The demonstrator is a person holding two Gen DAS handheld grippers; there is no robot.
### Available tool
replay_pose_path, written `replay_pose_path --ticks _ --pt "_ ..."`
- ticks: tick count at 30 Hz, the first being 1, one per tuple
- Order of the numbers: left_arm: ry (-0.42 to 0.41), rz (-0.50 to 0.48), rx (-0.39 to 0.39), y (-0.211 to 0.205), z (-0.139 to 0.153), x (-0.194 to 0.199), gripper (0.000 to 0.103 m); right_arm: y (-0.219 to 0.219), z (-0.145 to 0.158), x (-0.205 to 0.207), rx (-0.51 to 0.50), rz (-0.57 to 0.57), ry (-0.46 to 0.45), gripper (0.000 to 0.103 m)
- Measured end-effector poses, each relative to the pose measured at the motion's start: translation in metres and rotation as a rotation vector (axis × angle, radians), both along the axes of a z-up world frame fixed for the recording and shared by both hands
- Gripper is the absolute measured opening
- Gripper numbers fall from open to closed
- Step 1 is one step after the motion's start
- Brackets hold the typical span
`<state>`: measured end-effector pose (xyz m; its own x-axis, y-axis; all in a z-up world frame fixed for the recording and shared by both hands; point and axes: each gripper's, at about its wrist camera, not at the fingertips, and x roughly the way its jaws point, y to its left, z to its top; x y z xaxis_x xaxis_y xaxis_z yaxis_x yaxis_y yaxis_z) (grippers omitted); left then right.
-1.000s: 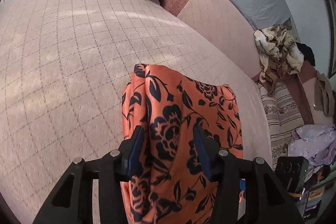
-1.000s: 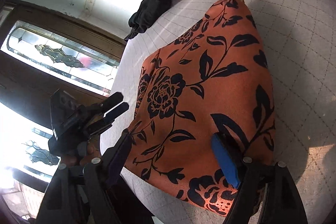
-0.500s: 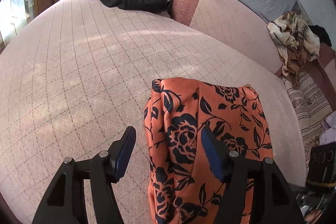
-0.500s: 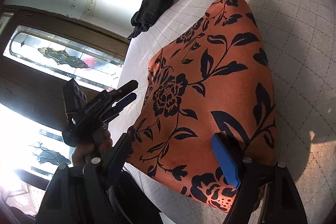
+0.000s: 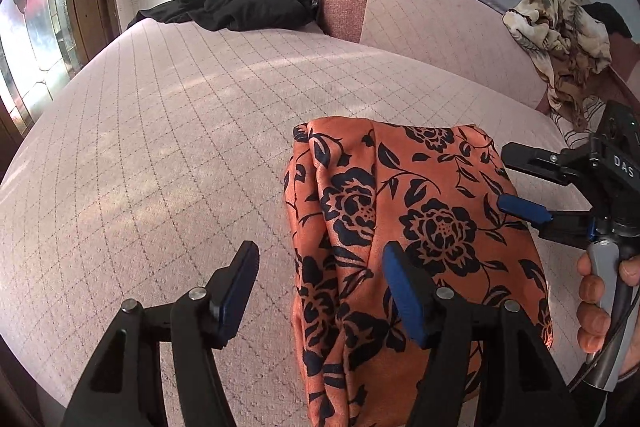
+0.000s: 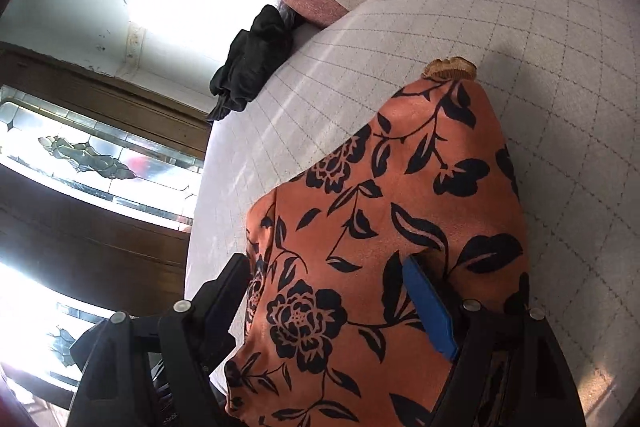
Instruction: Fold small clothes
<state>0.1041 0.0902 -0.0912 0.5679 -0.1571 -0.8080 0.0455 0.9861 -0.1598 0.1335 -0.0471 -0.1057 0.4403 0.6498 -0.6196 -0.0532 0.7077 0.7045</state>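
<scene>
The pink quilted bed cover (image 5: 160,155) carries the task item: an orange floral garment (image 5: 400,227), folded into a compact block that lies near the front edge of the bed, with part of it draped over that edge. A black garment (image 5: 248,7) lies well apart at the far end, and a beige patterned cloth (image 5: 560,39) is heaped to the right. The left gripper (image 5: 320,287) stands with its jaws parted and empty; one blue pad hangs over bare cover and the other over the garment's left fold, with no sign of pressure. The right gripper (image 6: 332,303) has wide jaws straddling the near right part of the garment; its pads (image 6: 430,311) show no pinch on the cloth, so it is judged open. Risks, in order of scale: the overhanging portion can drag the smooth fabric off the bed; a withdrawing jaw can catch a fold and pull the layers open; the loose left edge, where ridges show, can spring apart without pressing. Legible writing: the letters "DAS" on the body of the right gripper in the left wrist view; no other label is readable
</scene>
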Motion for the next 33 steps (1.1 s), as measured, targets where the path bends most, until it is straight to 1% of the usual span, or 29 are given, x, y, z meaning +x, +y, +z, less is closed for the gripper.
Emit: replay_pose_path --ticks 3,4,5,6,7,8,9,10,11,12,13,14,15,16,17,18,19,20,21,22,24,26,28,29,33 --pt "-0.022 0.000 -0.013 0.001 0.008 -0.008 0.065 0.003 0.013 -0.022 0.030 0.034 -0.033 0.082" --pt "-0.031 -0.008 -0.024 0.002 0.011 -0.013 0.065 0.003 0.010 -0.028 0.037 0.036 -0.030 0.085" --pt "-0.035 -0.016 -0.034 0.003 0.012 -0.018 0.065 0.003 0.003 -0.032 0.024 0.040 -0.014 0.087" --pt "-0.030 -0.014 -0.032 0.003 0.009 -0.024 0.065 0.004 -0.008 -0.033 -0.004 0.045 0.012 0.087" --pt "-0.009 -0.017 -0.007 0.001 0.002 -0.028 0.065 0.002 -0.017 -0.035 -0.006 0.047 0.013 0.086" --pt "0.030 -0.034 0.032 -0.003 -0.011 -0.030 0.059 0.001 -0.017 -0.037 0.000 0.045 -0.006 0.086" --pt "0.076 -0.050 0.046 -0.004 -0.027 -0.031 0.053 0.002 -0.013 -0.039 -0.004 0.040 -0.009 0.086" --pt "0.113 -0.046 0.014 -0.001 -0.038 -0.033 0.051 0.003 -0.007 -0.041 -0.009 0.034 -0.005 0.087" --pt "0.112 -0.024 -0.025 0.003 -0.039 -0.038 0.051 0.004 -0.001 -0.043 -0.001 0.040 -0.013 0.087" --pt "0.092 -0.017 -0.037 0.005 -0.034 -0.042 0.049 0.006 0.005 -0.047 0.009 0.054 -0.029 0.087" --pt "0.067 -0.022 -0.034 0.005 -0.026 -0.047 0.046 0.007 0.010 -0.052 0.011 0.066 -0.045 0.087" --pt "0.048 -0.024 -0.029 0.005 -0.022 -0.051 0.046 0.008 0.013 -0.058 0.010 0.074 -0.057 0.087" --pt "0.048 -0.029 -0.034 0.005 -0.021 -0.054 0.046 0.010 0.012 -0.064 0.001 0.084 -0.061 0.087" --pt "0.073 -0.040 -0.047 0.006 -0.027 -0.053 0.046 0.011 0.007 -0.068 -0.017 0.093 -0.051 0.087" --pt "0.121 -0.062 -0.072 0.006 -0.040 -0.050 0.047 0.011 -0.002 -0.071 -0.040 0.094 -0.029 0.087" --pt "0.157 -0.068 -0.095 0.009 -0.054 -0.046 0.048 0.011 -0.011 -0.073 -0.040 0.095 -0.016 0.087" --pt "0.153 -0.063 -0.136 0.015 -0.059 -0.045 0.048 0.009 -0.016 -0.075 -0.028 0.089 -0.022 0.087" --pt "0.156 -0.057 -0.166 0.020 -0.056 -0.046 0.046 0.008 -0.015 -0.077 -0.021 0.082 -0.027 0.087" --pt "0.155 -0.047 -0.167 0.022 -0.051 -0.047 0.045 0.008 -0.012 -0.077 -0.019 0.076 -0.023 0.087" --pt "0.145 -0.042 -0.152 0.022 -0.045 -0.049 0.043 0.007 -0.008 -0.079 -0.011 0.077 -0.023 0.087" --pt "0.117 -0.036 -0.142 0.023 -0.032 -0.056 0.041 0.004 0.002 -0.084 0.005 0.078 -0.050 0.087" --pt "0.085 -0.031 -0.185 0.029 -0.019 -0.062 0.041 -0.003 0.007 -0.093 0.012 0.069 -0.067 0.087" --pt "0.062 -0.032 -0.207 0.032 -0.010 -0.064 0.042 -0.009 0.006 -0.102 0.028 0.064 -0.061 0.087" --pt "0.059 -0.034 -0.212 0.033 -0.009 -0.062 0.043 -0.011 0.003 -0.106 0.033 0.064 -0.052 0.087" --pt "0.110 -0.025 -0.241 0.031 -0.018 -0.056 0.041 -0.016 -0.007 -0.122 0.055 0.065 -0.039 0.087"
